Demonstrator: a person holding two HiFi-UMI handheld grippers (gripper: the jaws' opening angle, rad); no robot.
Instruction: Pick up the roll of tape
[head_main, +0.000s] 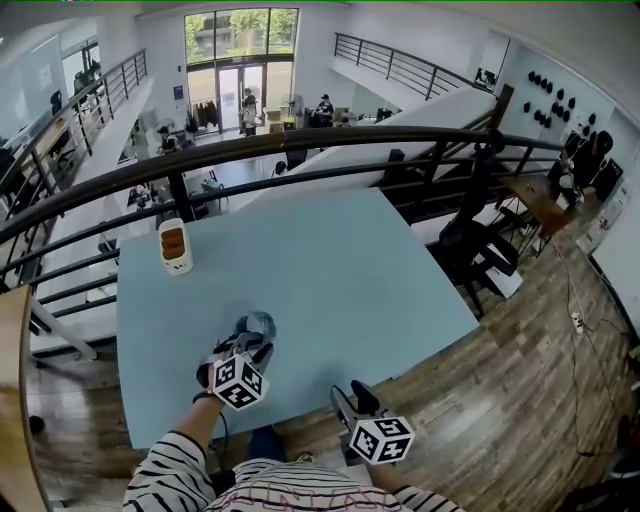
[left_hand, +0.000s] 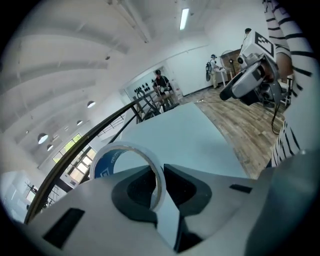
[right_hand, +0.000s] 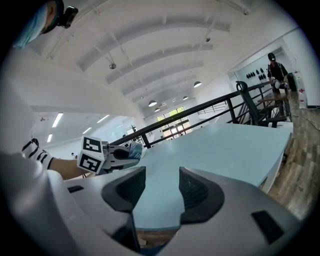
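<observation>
The roll of tape (left_hand: 106, 164), a white ring with a blue core, stands on edge between the jaws of my left gripper (left_hand: 159, 172), which is shut on its rim. In the head view that gripper (head_main: 254, 338) holds the tape (head_main: 260, 322) lifted above the near left part of the light blue table (head_main: 330, 270). From the right gripper view the left gripper (right_hand: 114, 154) shows with the tape (right_hand: 135, 150) at its tip. My right gripper (head_main: 352, 394) hovers at the table's near edge, its jaws (right_hand: 161, 186) apart with nothing between them.
A small white device with an orange front (head_main: 175, 247) stands near the table's far left edge. A dark metal railing (head_main: 300, 150) runs behind the table. Wooden floor (head_main: 530, 330) lies to the right, with chairs and another table beyond.
</observation>
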